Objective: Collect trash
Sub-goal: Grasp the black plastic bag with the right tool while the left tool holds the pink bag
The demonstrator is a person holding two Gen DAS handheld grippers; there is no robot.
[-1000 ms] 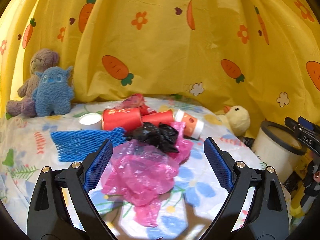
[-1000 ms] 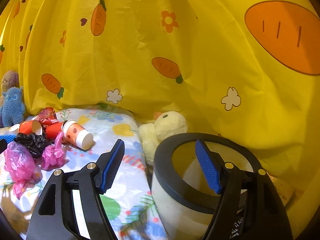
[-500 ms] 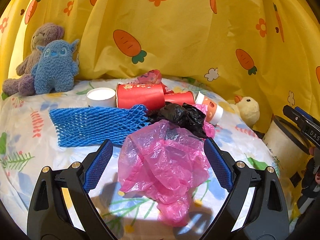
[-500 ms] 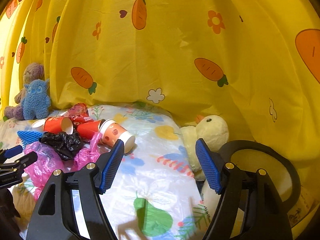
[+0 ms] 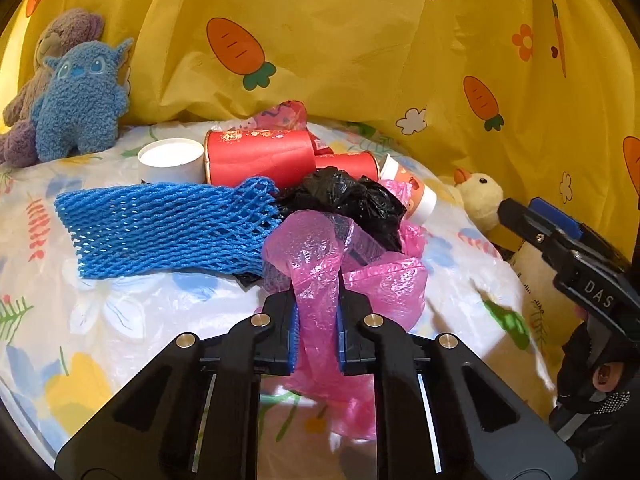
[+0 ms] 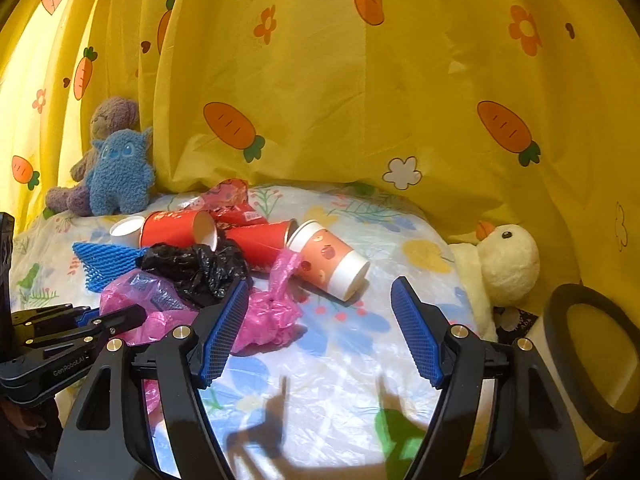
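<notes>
Pink bag (image 5: 320, 280) — blue net (image 5: 160, 232) — carrot-print yellow curtain (image 5: 360, 40).

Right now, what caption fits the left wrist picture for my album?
Left gripper pinches a pink plastic bag beside blue netting and red cups.

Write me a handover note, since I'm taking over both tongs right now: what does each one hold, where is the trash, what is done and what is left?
Left tongs: shut on the pink plastic bag, not yet lifted clear of the table.
Right tongs: open, empty, above the table.
Trash pile on the table: blue foam net, black bag, red cups, white cup, patterned cup, a second pink bag.
Bin: at the right edge, beside the duck toy.
Done: the grasp only.
Left: bin everything.
</notes>
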